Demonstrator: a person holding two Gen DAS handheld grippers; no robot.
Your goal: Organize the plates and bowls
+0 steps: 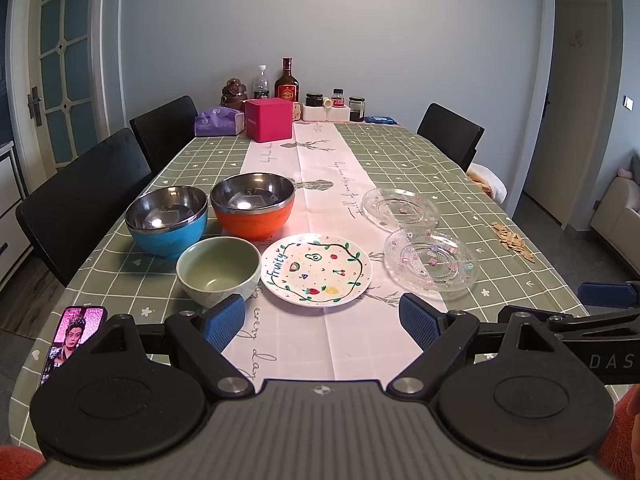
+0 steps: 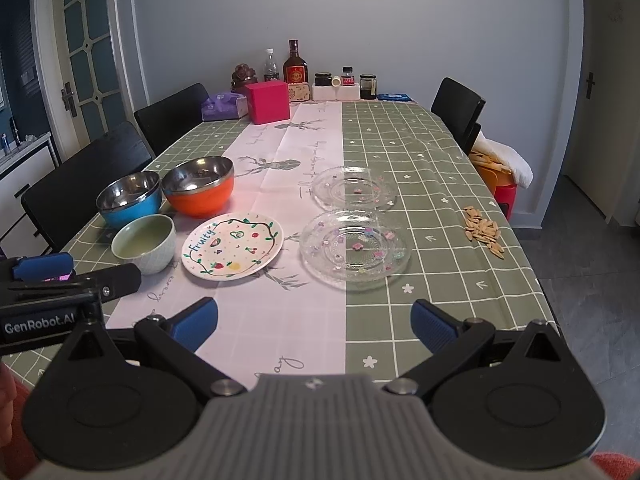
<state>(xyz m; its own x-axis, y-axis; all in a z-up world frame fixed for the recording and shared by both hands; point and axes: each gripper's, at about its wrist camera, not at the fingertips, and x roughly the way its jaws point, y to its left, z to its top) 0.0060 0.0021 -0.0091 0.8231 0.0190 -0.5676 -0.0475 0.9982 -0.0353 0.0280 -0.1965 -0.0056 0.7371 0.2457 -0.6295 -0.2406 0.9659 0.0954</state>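
On the table stand a blue steel-lined bowl [image 1: 168,220] [image 2: 130,199], an orange steel-lined bowl [image 1: 253,205] [image 2: 199,187] and a pale green ceramic bowl [image 1: 218,270] [image 2: 145,243]. To their right lies a white "Fruity" plate [image 1: 316,268] [image 2: 233,245], then two clear glass plates, one near [image 1: 430,262] [image 2: 355,249] and one farther [image 1: 400,208] [image 2: 354,189]. My left gripper [image 1: 322,322] hovers open just before the white plate. My right gripper [image 2: 314,324] is open in front of the near glass plate. Both hold nothing.
A phone [image 1: 74,338] lies at the table's near left corner. Seeds [image 2: 484,232] are piled near the right edge. A pink box [image 2: 268,102], a tissue pack [image 2: 224,107], bottles and jars [image 2: 296,66] crowd the far end. Black chairs [image 2: 86,176] flank both sides.
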